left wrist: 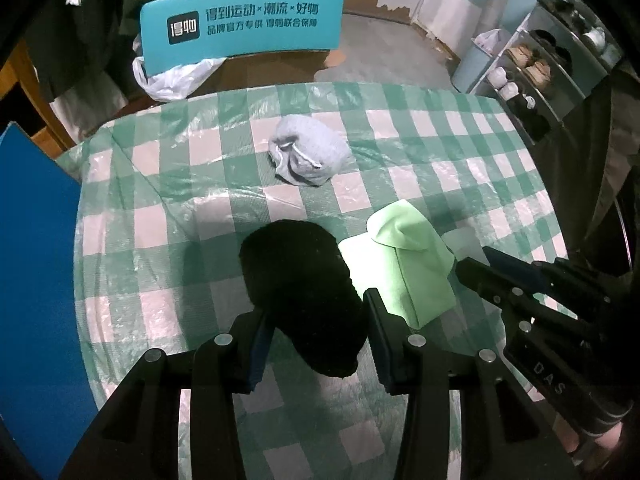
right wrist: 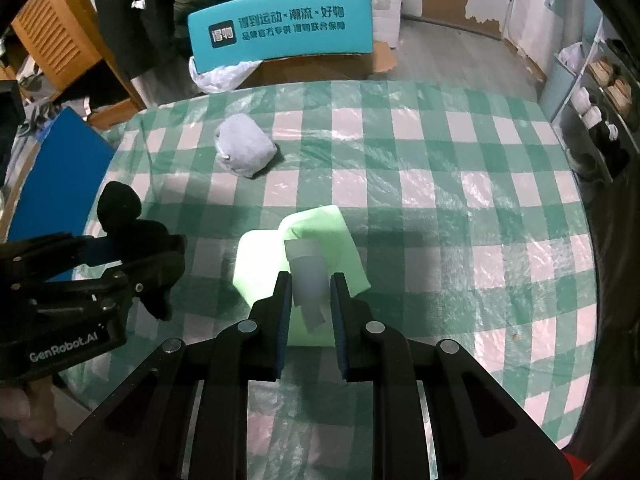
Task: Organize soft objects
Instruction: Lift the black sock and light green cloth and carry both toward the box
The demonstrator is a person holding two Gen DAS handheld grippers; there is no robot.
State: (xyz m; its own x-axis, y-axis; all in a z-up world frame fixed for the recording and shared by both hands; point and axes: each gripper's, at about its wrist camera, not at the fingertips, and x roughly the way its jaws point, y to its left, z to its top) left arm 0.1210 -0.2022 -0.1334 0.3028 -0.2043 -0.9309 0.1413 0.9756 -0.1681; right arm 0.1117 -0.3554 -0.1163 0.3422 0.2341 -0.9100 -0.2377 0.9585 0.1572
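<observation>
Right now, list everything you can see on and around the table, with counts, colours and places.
Black sock: one, black, near table edge, between the left tool's fingers.
Green cloth: one, light green, folded, right of the black sock.
White tag: one, white, on the green cloth, between the right tool's fingers.
Grey bundle: one, grey, farther back on the table.
Tablecloth: one, green and white check under clear plastic.
Box: one, teal, beyond the table.
Board: one, blue, left of the table.
Shoe rack: one, far right.
Left tool: one, black.
Right tool: one, black.
</observation>
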